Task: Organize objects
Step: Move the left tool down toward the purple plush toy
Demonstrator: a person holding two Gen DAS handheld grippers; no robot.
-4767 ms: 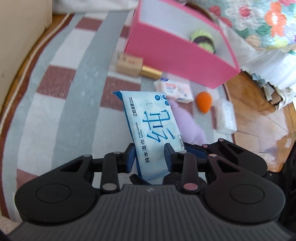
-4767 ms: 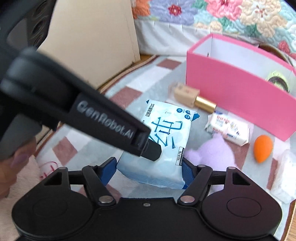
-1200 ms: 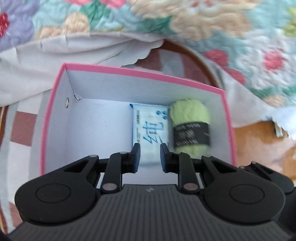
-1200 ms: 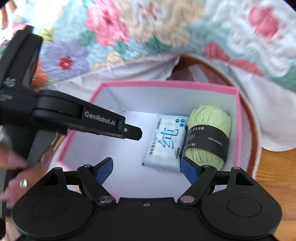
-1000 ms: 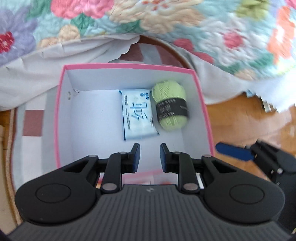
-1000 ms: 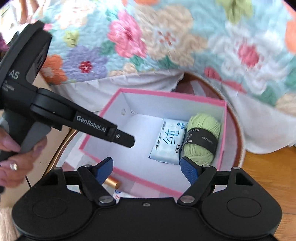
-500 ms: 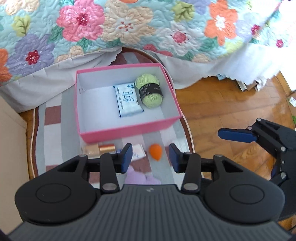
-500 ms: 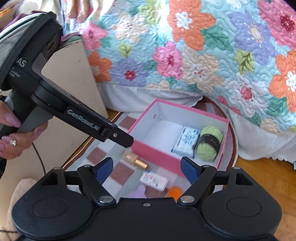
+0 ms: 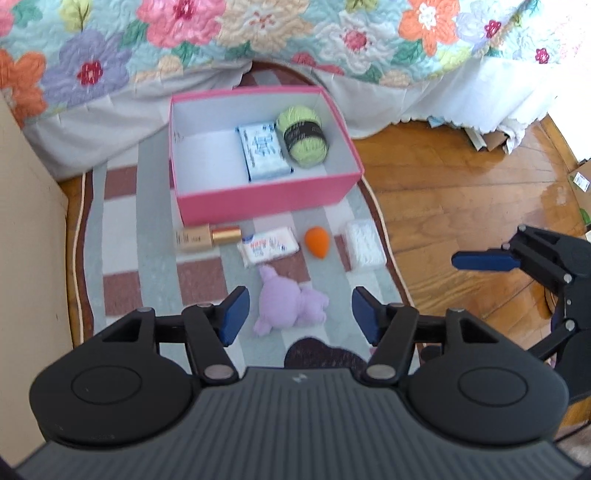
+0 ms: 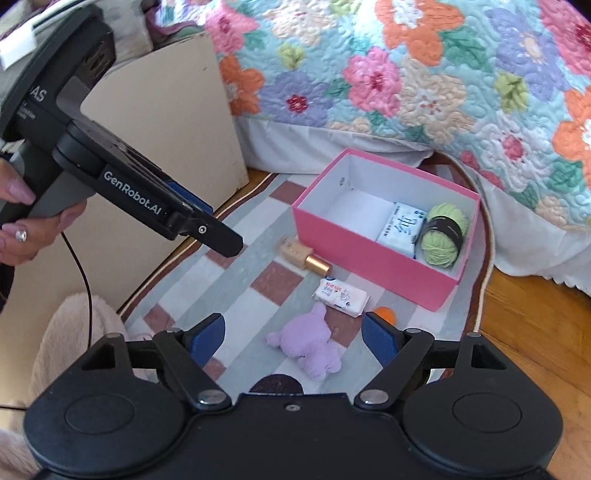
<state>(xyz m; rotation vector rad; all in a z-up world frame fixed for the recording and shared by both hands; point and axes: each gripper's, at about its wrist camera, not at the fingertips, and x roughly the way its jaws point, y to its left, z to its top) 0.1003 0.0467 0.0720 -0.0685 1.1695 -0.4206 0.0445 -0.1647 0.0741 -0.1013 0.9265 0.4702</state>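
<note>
A pink box (image 9: 258,201) (image 10: 369,251) on the striped rug holds a blue wipes pack (image 9: 263,151) (image 10: 400,229) and a green yarn ball (image 9: 303,134) (image 10: 441,236). In front of it lie a beige bottle with a gold cap (image 9: 207,238) (image 10: 301,254), a small white packet (image 9: 267,245) (image 10: 340,295), an orange sponge (image 9: 317,242) (image 10: 386,314), a white tissue pack (image 9: 364,249) and a purple plush toy (image 9: 290,301) (image 10: 306,345). My left gripper (image 9: 297,314) is open and empty, high above the plush. My right gripper (image 10: 293,338) is open and empty.
A flowered quilt (image 9: 258,33) (image 10: 406,74) hangs off the bed behind the box. A beige cabinet (image 10: 166,122) stands to the left. Wooden floor (image 9: 461,192) lies right of the rug. The right gripper (image 9: 517,258) shows at the right of the left wrist view.
The wipes pack, held earlier, now lies in the box beside the yarn. Both grippers have pulled up and back from the box. The left jaws have opened wide.
</note>
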